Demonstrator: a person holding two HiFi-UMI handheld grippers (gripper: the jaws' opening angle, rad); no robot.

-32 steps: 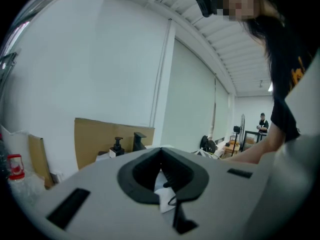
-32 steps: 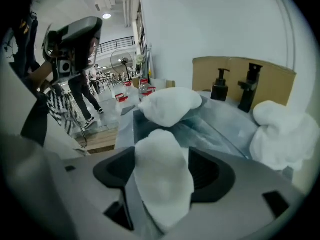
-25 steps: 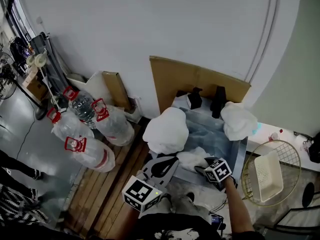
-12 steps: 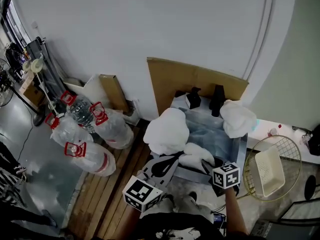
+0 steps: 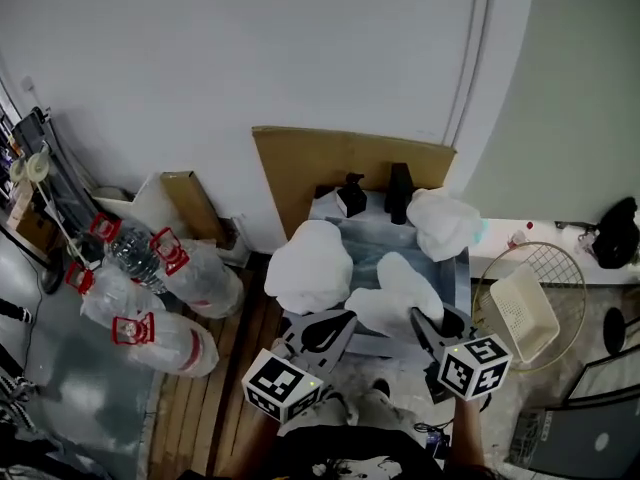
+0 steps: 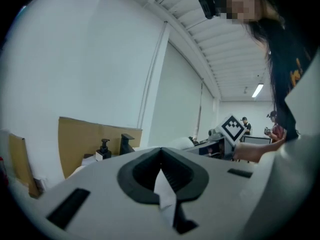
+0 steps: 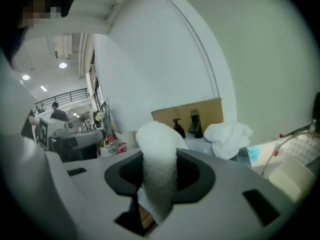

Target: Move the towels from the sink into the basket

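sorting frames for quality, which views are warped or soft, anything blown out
Head view: fairly sharp and evenly lit, but the white towels show little texture. Left gripper view: heavy fisheye, black corners, a bright ceiling light. Right gripper view: same fisheye and dark rim; the nearest towel is soft from closeness.

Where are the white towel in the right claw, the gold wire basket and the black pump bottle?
White towel [image 5: 395, 293], head view, bunched middle.
Gold wire basket [image 5: 556, 268], head view, bare wire wall.
Black pump bottle [image 5: 351, 200], head view, body.

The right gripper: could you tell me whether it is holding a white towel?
Yes, the right gripper pinches a white towel between its jaws, with the cloth bulging above them.
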